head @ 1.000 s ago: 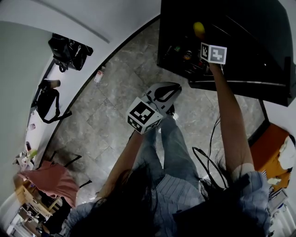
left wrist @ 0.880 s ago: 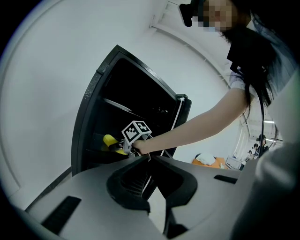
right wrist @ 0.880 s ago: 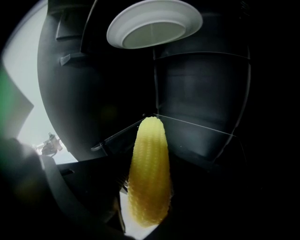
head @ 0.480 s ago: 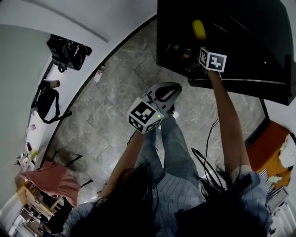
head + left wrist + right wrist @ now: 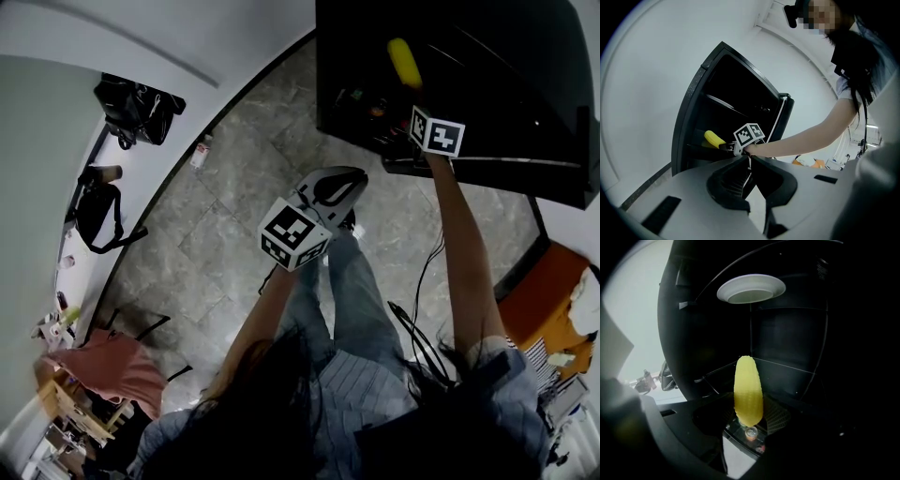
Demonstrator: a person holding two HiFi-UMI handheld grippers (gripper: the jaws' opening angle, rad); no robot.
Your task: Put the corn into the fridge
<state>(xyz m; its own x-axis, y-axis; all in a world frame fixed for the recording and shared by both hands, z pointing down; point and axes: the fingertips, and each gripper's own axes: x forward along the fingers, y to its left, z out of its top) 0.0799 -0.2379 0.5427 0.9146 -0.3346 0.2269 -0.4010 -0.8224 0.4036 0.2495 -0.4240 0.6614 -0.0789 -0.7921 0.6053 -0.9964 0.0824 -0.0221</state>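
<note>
Dark fridge [image 5: 787, 343] interior: corn [image 5: 748, 390] lengthwise, tip inward

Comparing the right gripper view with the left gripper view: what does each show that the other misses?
Only the right gripper view: a white plate on an upper shelf of the fridge. Only the left gripper view: the person's forearm, the marker cube on the right tool, and the fridge's open door. Both: the corn lying inside the fridge. The right tool's jaws have just been closing, the corn's near end between them, unpressed.
</note>
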